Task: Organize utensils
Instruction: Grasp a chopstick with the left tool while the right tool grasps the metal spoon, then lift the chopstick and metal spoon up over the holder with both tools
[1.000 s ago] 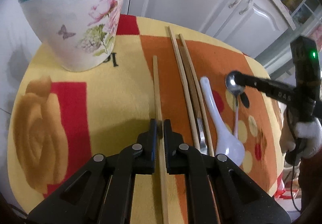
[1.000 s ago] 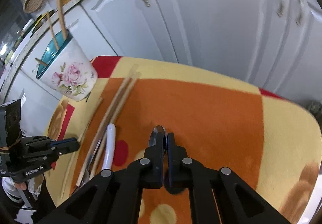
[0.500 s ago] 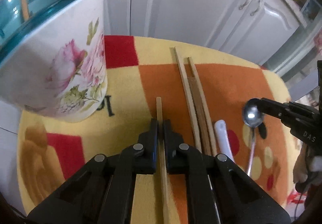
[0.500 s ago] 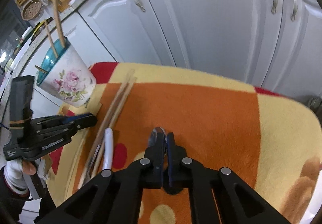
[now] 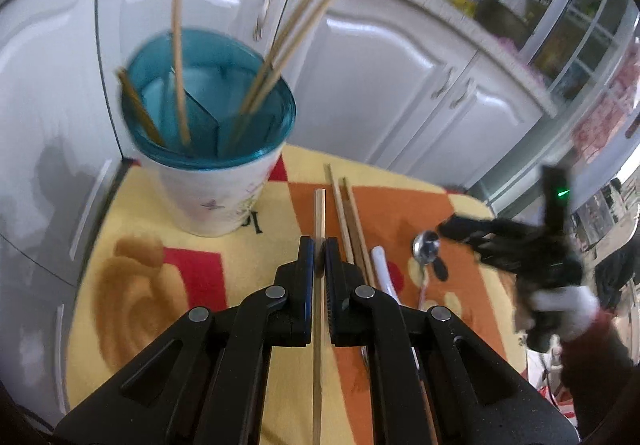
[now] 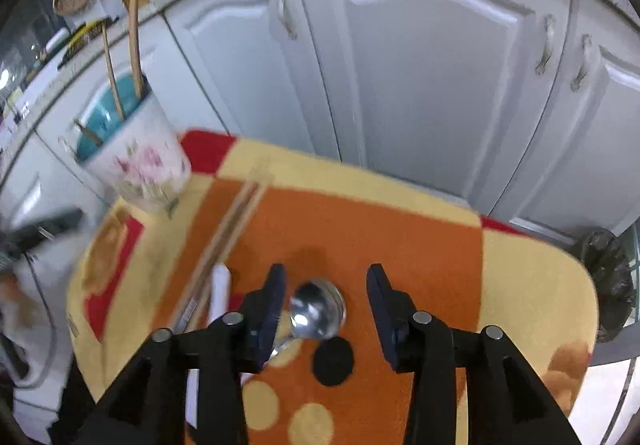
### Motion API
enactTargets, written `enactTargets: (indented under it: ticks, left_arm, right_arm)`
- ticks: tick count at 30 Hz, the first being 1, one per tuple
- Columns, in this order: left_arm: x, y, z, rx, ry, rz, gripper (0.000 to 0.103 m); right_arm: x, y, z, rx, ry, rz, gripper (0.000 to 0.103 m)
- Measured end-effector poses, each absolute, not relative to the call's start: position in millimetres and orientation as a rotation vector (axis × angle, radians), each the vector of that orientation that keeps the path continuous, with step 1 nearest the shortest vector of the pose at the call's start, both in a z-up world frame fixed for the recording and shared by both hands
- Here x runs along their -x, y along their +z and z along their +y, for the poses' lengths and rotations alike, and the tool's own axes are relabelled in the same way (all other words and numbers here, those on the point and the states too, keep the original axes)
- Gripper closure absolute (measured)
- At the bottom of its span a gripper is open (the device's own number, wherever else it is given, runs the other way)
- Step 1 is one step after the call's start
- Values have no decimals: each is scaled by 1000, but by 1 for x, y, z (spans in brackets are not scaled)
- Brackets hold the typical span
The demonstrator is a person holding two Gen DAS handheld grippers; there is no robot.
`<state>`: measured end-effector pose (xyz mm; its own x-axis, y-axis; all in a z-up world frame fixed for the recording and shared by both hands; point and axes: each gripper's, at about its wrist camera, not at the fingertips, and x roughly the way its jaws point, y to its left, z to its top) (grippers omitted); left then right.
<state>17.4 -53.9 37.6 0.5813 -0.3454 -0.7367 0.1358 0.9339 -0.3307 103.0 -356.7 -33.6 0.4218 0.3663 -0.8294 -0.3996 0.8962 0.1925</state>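
The utensil holder (image 5: 208, 149), a white flowered cup with a teal divided insert, stands at the far left corner of the patterned cloth (image 5: 132, 297), close to the cloth's back edge and to the white cabinet doors (image 5: 400, 85) behind it. Four chopsticks already lean in its compartments, their tops fanning out above the rim.

The left gripper (image 5: 319, 253) has its jaws nearly together, clamped on a single wooden chopstick (image 5: 319, 213) that runs straight forward between the fingers; its far tip reaches just right of the holder's base, raised off the cloth. Right of the holder, a pair of chopsticks (image 5: 348, 213) lies flat on the orange panel, side by side and touching, pointing toward the back edge. Beyond them, farther right from the holder, lie a white ceramic spoon (image 5: 382, 269) and then a metal spoon (image 6: 318, 309).

The right gripper (image 6: 326, 301) has its jaws wide, one finger on each side of the metal spoon's bowl without touching it; the spoon rests on the cloth. The orange area right of the metal spoon is bare up to the cloth's right edge, and a strip of open cloth separates the holder from the lying pair. A dark bin (image 6: 608, 285) sits past the cloth's right edge.
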Motion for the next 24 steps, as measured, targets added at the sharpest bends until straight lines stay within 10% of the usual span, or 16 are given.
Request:
enactTargets:
  ticks: [5,24]
  left_arm:
    - [-3,56,-43,285,-272,874,99]
    - [12,167,-3,312,-244,614,99]
  right_arm:
    - [-109,-64,-357,-37,480,1078,98]
    - [-72,118,-333,42,530,672,101]
